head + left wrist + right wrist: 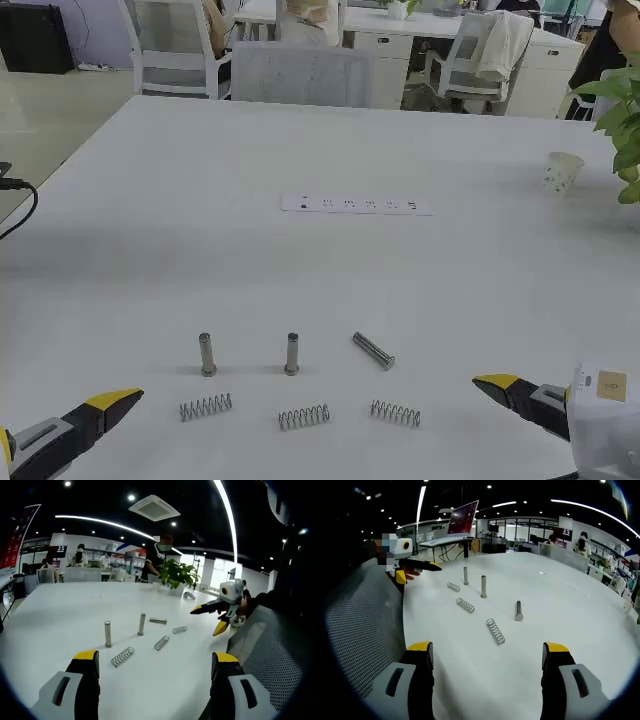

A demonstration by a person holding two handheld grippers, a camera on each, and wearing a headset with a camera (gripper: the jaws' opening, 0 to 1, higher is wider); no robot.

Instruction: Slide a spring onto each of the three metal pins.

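Two metal pins stand upright on the white table, the left pin (206,354) and the middle pin (292,354). A third pin (373,350) lies on its side to their right. Three springs lie in a row in front of them: left spring (206,406), middle spring (304,416), right spring (396,412). My left gripper (100,410) is at the near left, open and holding nothing (155,660). My right gripper (500,385) is at the near right, also open with nothing in it (487,650). The nearest spring (495,630) lies ahead of the right jaws.
A white power strip (357,205) lies mid-table beyond the pins. A paper cup (565,172) and a green plant (625,120) are at the far right. A black cable (15,200) crosses the left edge. Office chairs stand behind the table.
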